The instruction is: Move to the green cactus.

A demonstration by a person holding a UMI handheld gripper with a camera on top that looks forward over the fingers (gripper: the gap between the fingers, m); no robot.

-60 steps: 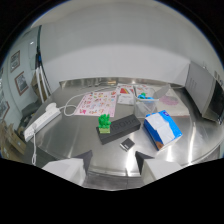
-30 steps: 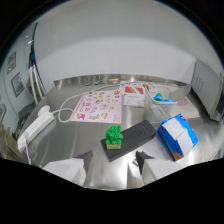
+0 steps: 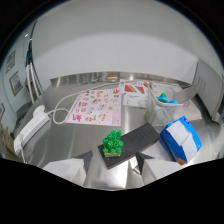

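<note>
The green cactus (image 3: 113,142) is standing just ahead of the gripper (image 3: 112,167), whose jaws are sitting open; a black slab (image 3: 135,142) is touching the cactus; the approach is looking nearly complete.

Just the claw (image 3: 110,167) in shot, low over the worktop and pointing forward. Two pale fingers (image 3: 67,170) poking out ahead of the camera, spread wide apart with a clear gap in the middle. Nothing pinched, tips not pressing on anything. No hand or sleeve showing.
</note>
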